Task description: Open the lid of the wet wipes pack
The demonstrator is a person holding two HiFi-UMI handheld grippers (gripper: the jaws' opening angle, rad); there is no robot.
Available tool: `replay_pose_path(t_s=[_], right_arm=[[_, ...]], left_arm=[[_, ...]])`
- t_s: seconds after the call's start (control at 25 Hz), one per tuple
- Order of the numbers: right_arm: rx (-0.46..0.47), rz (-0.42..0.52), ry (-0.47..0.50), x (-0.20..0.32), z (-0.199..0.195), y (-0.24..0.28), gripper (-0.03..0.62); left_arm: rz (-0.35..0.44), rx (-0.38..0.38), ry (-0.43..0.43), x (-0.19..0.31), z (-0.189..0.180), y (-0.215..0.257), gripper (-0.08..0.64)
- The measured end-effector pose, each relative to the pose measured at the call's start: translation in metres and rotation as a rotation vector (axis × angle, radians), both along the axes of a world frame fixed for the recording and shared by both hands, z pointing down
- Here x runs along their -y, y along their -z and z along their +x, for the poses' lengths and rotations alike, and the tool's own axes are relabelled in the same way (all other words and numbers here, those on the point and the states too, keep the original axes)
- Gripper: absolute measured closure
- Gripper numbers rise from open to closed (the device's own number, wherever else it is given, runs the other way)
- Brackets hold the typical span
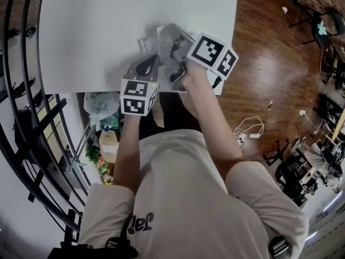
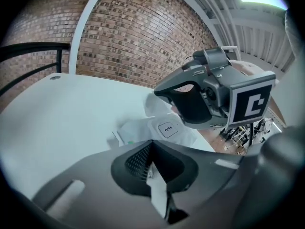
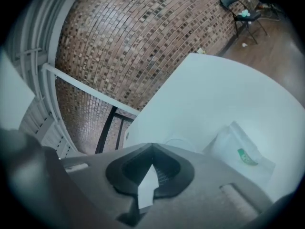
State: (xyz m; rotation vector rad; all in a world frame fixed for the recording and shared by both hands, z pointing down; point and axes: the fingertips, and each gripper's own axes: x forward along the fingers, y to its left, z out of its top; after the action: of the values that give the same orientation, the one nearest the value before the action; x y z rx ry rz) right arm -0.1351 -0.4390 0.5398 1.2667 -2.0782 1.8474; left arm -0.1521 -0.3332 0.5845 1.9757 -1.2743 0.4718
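Note:
The white wet wipes pack point(image 1: 146, 41) lies near the front edge of the white table point(image 1: 97, 20). In the left gripper view the pack point(image 2: 138, 132) shows its flat lid label marked OPEN point(image 2: 167, 128). My left gripper point(image 1: 149, 62) point(image 2: 151, 151) is shut, with a white strip of the pack's near edge pinched in its jaws. My right gripper point(image 1: 166, 36) point(image 2: 162, 93) hovers just above the lid end, jaws shut. In the right gripper view its jaws point(image 3: 152, 152) are shut, with a white sliver I cannot identify; the pack point(image 3: 243, 151) lies just beyond, to the right.
The table's front edge is right under both grippers, with bags and clutter point(image 1: 102, 123) beneath it. Wooden floor point(image 1: 264, 63) lies to the right, a black railing point(image 1: 21, 90) to the left. A brick wall point(image 2: 143, 37) stands behind the table, and a folding chair point(image 3: 243, 13) is far off.

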Motion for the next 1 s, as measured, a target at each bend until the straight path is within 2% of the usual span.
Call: replay_pose_path(t_s=[0.2, 0.32, 0.52, 0.6, 0.72, 0.84, 1.0], right_arm=[[0.022, 0.062, 0.053, -0.013, 0.015, 0.029, 0.601], [0.041, 0.093, 0.08, -0.027, 0.023, 0.045, 0.601], [0.06, 0.189, 0.135, -0.062, 0.017, 0.083, 0.601], [0.035, 0.256, 0.175, -0.089, 0.017, 0.098, 0.601], [-0.037, 0.433, 0.227, -0.119, 0.005, 0.123, 0.601], [-0.132, 0.597, 0.202, -0.151, -0.005, 0.146, 0.601], [-0.253, 0.69, 0.165, -0.222, -0.003, 0.156, 0.601]], left_arm=[[0.012, 0.007, 0.076, -0.006, -0.001, 0.016, 0.543], [0.065, 0.003, 0.136, -0.018, -0.006, 0.046, 0.543], [0.185, 0.036, 0.176, -0.036, -0.015, 0.103, 0.543], [0.211, 0.048, 0.171, -0.053, -0.011, 0.12, 0.543], [0.278, 0.048, 0.168, -0.072, -0.021, 0.14, 0.543], [0.356, 0.042, 0.205, -0.103, -0.046, 0.161, 0.543], [0.466, 0.021, 0.257, -0.164, -0.074, 0.186, 0.543]])
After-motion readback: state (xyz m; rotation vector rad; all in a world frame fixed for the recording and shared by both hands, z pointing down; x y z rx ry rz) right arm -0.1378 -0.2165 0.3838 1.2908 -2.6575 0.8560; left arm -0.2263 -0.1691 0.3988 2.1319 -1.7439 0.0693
